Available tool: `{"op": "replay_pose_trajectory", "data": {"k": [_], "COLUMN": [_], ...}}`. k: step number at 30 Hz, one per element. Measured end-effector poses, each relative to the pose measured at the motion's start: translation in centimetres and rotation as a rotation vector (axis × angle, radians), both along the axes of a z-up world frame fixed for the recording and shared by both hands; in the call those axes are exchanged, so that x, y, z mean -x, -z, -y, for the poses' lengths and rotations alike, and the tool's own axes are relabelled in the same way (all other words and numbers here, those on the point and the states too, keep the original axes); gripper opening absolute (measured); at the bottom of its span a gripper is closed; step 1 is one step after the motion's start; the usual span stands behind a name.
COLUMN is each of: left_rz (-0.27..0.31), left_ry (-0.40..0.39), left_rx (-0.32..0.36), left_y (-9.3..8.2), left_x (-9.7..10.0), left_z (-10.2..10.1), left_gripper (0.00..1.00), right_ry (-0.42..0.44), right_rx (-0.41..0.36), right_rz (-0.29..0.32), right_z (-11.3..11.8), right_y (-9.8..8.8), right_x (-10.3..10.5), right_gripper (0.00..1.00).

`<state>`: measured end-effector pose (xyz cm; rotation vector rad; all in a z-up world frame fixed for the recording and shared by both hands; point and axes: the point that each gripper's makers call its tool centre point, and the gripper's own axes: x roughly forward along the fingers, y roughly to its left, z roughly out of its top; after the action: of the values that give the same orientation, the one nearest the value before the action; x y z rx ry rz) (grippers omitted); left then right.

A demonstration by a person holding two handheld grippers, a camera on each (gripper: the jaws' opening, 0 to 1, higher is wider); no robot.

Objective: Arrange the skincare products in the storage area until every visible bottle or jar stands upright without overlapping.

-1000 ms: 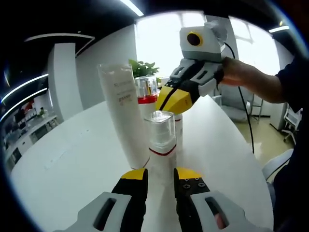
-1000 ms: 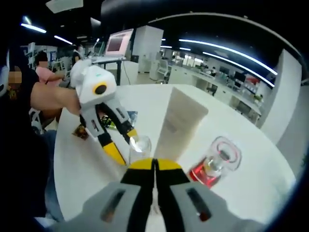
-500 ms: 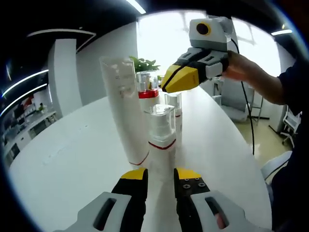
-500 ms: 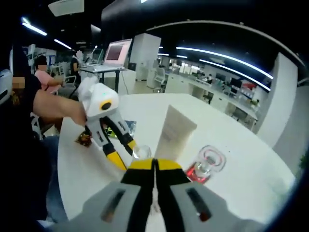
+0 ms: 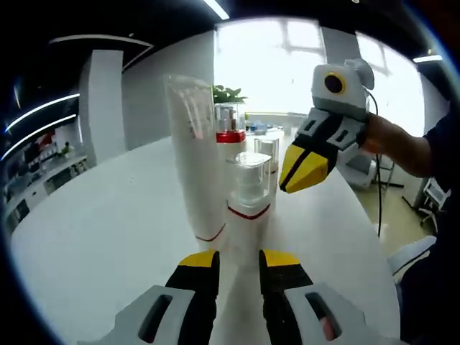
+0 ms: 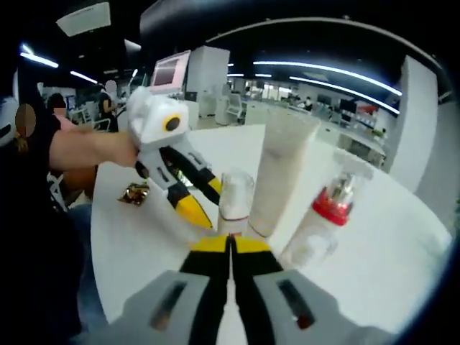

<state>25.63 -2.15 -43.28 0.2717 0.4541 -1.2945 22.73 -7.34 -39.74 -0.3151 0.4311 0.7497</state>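
Yellow-tipped and set slightly apart, the jaws of the left gripper (image 5: 238, 264) stand empty just short of a clear-capped pump bottle (image 5: 248, 208), which stands upright on the white table (image 5: 108, 237). In the right gripper view the right gripper (image 6: 230, 248) has its jaws pressed together with nothing between them.

Just beside the pump bottle, and perhaps touching it at the base, a tall white tube (image 5: 195, 158) stands on its cap end. Behind these, a smaller clear-capped bottle (image 5: 266, 159) and a red-collared clear bottle (image 5: 228, 129) also stand upright, in a close cluster. Every bottle I can see is already standing; whether any two actually touch is hard to judge through the fisheye.

The risk, as I judge it, lies in that crowding. The tube is tall on a narrow footing, so a nudge from either gripper while reaching between the bottles could tip it into its neighbours and fell several at once. The right gripper hangs closed near the pump bottle's cap, and a careless sweep there could do the same.

A small dark wrapper-like object (image 6: 134, 192) lies on the table by the person's arm. Beyond are a potted plant, bright windows, ceiling strip lights, desks and a monitor, with people seated.
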Motion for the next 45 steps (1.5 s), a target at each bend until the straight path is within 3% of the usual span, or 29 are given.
{"op": "replay_pose_trajectory", "data": {"k": [6, 18, 33, 39, 45], "left_rz": [-0.033, -0.042, -0.044, -0.044, -0.048], "left_ry": [-0.006, -0.014, -0.023, -0.027, -0.024], "left_rx": [0.023, 0.005, 0.003, 0.002, -0.002], "left_y": [-0.2, 0.0, -0.1, -0.1, -0.1], "left_x": [0.4, 0.4, 0.3, 0.2, 0.2], "left_z": [0.5, 0.6, 0.6, 0.5, 0.5], "left_gripper": [0.21, 0.22, 0.23, 0.23, 0.23], "right_ry": [-0.005, -0.008, -0.040, -0.038, 0.042], "right_rx": [-0.018, -0.024, -0.002, 0.000, 0.042], "right_rz": [-0.022, -0.045, -0.036, -0.037, -0.024], "right_z": [-0.8, -1.5, -2.9, -2.6, -0.8], "right_y": [1.2, 2.6, 2.6, 2.7, 2.7], "right_x": [-0.3, -0.2, -0.1, 0.0, -0.9], "right_gripper": [0.00, 0.00, 0.00, 0.00, 0.00]}}
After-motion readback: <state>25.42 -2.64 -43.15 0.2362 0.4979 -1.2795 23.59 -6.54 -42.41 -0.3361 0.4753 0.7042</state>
